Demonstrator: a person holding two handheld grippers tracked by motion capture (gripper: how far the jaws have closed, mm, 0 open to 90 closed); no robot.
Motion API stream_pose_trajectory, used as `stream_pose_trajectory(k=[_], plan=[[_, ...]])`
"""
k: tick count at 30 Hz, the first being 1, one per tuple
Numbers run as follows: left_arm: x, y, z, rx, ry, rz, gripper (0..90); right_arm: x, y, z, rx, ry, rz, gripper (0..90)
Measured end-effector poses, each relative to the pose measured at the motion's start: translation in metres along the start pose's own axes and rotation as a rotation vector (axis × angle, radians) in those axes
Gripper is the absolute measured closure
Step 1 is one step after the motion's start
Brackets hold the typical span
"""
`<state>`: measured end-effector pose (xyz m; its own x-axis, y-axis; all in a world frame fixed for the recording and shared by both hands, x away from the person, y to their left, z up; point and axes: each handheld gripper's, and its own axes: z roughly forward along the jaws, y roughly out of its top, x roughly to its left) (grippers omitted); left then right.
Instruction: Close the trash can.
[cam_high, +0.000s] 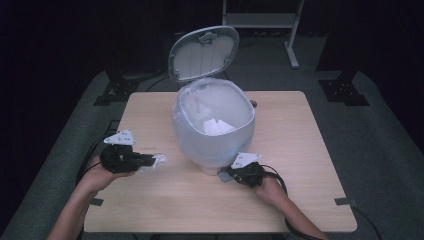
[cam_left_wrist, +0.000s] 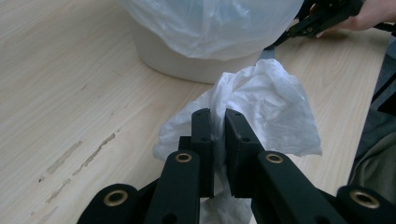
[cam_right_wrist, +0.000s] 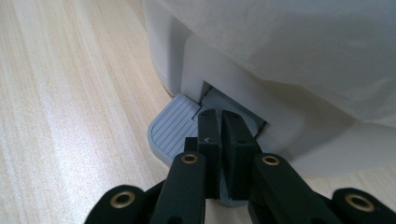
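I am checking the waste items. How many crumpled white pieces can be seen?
2: one crumpled white piece is pinched in the left gripper over the table; another lies inside the bin. More may be hidden inside.

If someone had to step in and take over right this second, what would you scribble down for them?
Left gripper: shut on a crumpled white plastic bag, held just above the table to the left of the bin.
Right gripper: shut, jaws resting on the grey foot pedal at the bin's base.
Pedal bin: stands mid-table, lined with a bag; its lid is up, and some white scraps lie inside.
Done: lid open, bag picked up.
Left, likely: keep the pedal pressed, carry the bag over the opening, drop it in, then release the pedal.
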<state>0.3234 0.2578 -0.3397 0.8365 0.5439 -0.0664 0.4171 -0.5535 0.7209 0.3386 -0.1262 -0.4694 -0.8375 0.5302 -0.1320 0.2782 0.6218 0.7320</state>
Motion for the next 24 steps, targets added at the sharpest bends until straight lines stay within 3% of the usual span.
stream_pose_trajectory(k=[24], plan=[[-0.007, 0.035, -0.013, -0.023, -0.041, 0.036, 83.2, 0.000, 0.000, 0.000, -0.003, 0.001, 0.001, 86.0]])
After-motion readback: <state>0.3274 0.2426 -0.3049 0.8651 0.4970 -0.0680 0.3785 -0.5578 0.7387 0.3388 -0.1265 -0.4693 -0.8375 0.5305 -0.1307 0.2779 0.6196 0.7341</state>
